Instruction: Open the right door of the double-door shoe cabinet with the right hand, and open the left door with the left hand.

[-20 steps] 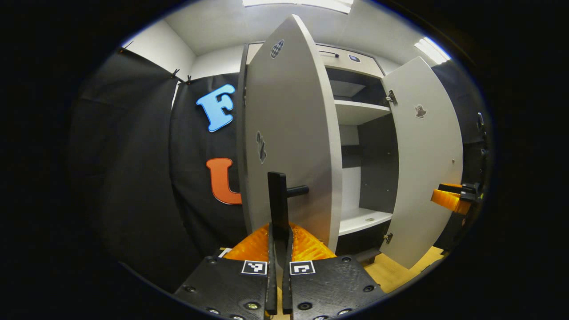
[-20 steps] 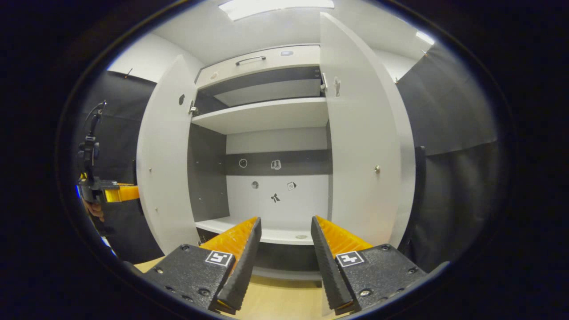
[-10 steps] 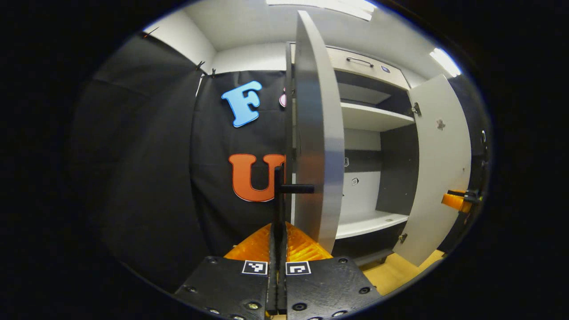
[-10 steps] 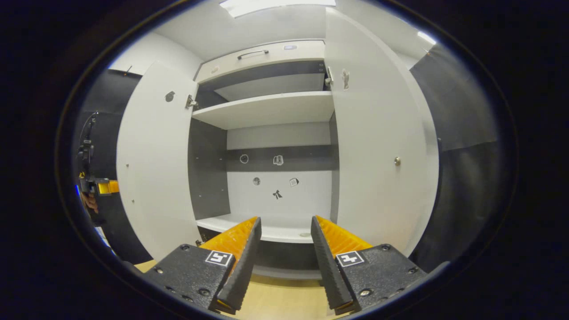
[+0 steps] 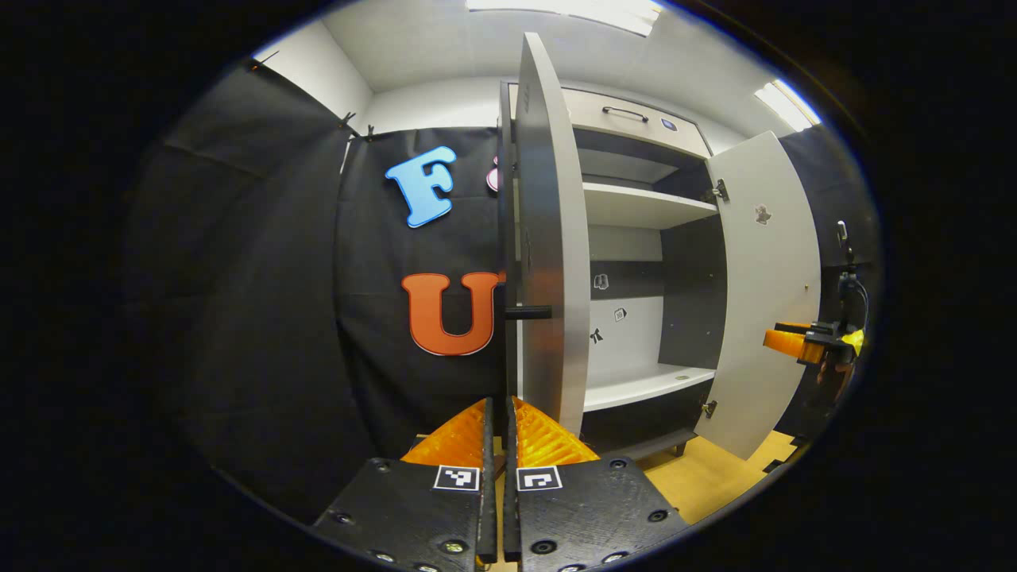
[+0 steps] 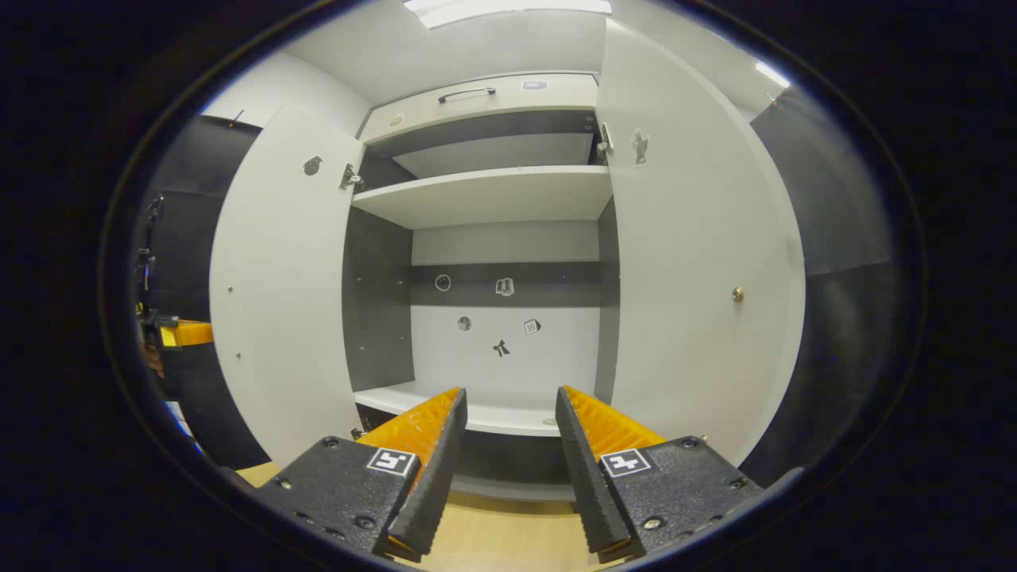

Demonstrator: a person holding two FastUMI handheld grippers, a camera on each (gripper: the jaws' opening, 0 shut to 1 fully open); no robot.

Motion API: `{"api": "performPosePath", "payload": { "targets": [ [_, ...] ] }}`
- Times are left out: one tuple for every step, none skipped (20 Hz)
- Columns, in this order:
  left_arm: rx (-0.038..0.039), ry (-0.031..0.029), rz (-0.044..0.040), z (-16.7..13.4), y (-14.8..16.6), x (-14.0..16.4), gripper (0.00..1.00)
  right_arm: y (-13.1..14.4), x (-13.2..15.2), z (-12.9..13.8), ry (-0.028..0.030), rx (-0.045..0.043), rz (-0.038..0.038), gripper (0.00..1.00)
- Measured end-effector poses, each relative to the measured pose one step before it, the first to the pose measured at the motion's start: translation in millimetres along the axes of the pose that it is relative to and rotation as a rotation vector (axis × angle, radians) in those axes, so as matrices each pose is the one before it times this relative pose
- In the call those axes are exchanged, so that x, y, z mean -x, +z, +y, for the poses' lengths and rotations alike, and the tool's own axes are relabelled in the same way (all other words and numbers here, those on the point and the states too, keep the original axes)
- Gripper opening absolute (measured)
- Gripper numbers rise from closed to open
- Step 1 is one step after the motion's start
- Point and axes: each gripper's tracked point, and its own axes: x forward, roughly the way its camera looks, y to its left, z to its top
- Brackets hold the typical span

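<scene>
In the left gripper view the left door (image 5: 543, 238) of the shoe cabinet stands edge-on, swung wide. Its dark bar handle (image 5: 508, 318) runs down to my left gripper (image 5: 498, 407), which is shut on the handle's lower end. The right door (image 5: 763, 294) hangs open, and beside its edge floats the right gripper (image 5: 794, 342). In the right gripper view both doors, left (image 6: 278, 294) and right (image 6: 699, 278), are spread apart. My right gripper (image 6: 502, 405) is open in front of the cabinet's opening, holding nothing. The left gripper (image 6: 181, 334) peeks from behind the left door.
Inside the cabinet are an upper shelf (image 6: 485, 195) and a lower shelf (image 6: 477, 409), both bare. A drawer front with a handle (image 6: 465, 94) tops the cabinet. The wooden floor (image 6: 493, 540) lies below, and black cloth walls close in on both sides.
The left door has swung further out, from angled to edge-on, with my left gripper on its handle. The right gripper stays open and has drifted slightly.
</scene>
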Motion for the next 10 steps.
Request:
{"api": "performPosePath", "payload": {
  "targets": [
    [0.02299,-0.00652,-0.01717,-9.97,4.13,10.51,0.02,-2.59,-2.51,1.13,0.00363,-0.00579,0.00661,0.71],
    [0.02113,-0.01064,-0.01684,-13.67,3.95,6.66,0.00,-3.55,-1.73,0.81,0.00546,-0.00617,0.00807,0.71],
    [0.01235,-0.00787,-0.01246,-13.78,3.24,2.61,0.00,-2.25,-0.85,1.79,0.00596,-0.00749,0.00523,0.71],
    [0.00397,0.01009,-0.01679,-11.78,3.58,-1.50,0.00,-0.94,0.18,0.99,0.00626,-0.00808,0.00106,0.72],
    [0.00297,0.01683,-0.01608,-11.28,3.16,-4.21,0.00,-1.21,1.91,-0.61,0.00429,-0.00413,-0.00223,0.72],
    [-0.00661,0.00873,-0.01197,-13.85,0.94,-7.92,0.00,0.00,2.76,-1.83,-0.00256,0.00252,-0.00417,0.71],
    [-0.01147,-0.00326,-0.00593,-17.78,-0.48,-11.85,0.00,-0.46,3.89,-3.18,-0.00794,0.00816,-0.00134,0.71],
    [-0.01176,-0.00792,0.00121,-16.54,-3.19,-12.65,0.00,0.11,5.79,-4.19,-0.00817,0.00939,-0.00211,0.72],
    [-0.01023,-0.01896,-0.00188,-17.44,-2.35,-13.89,0.00,0.49,4.16,-3.69,-0.00745,0.00583,-0.00378,0.72],
    [0.00087,-0.02122,0.00728,-17.39,-5.09,-13.75,0.00,1.01,4.50,-5.66,-0.01256,0.00512,-0.00694,0.71]
  ]
}}
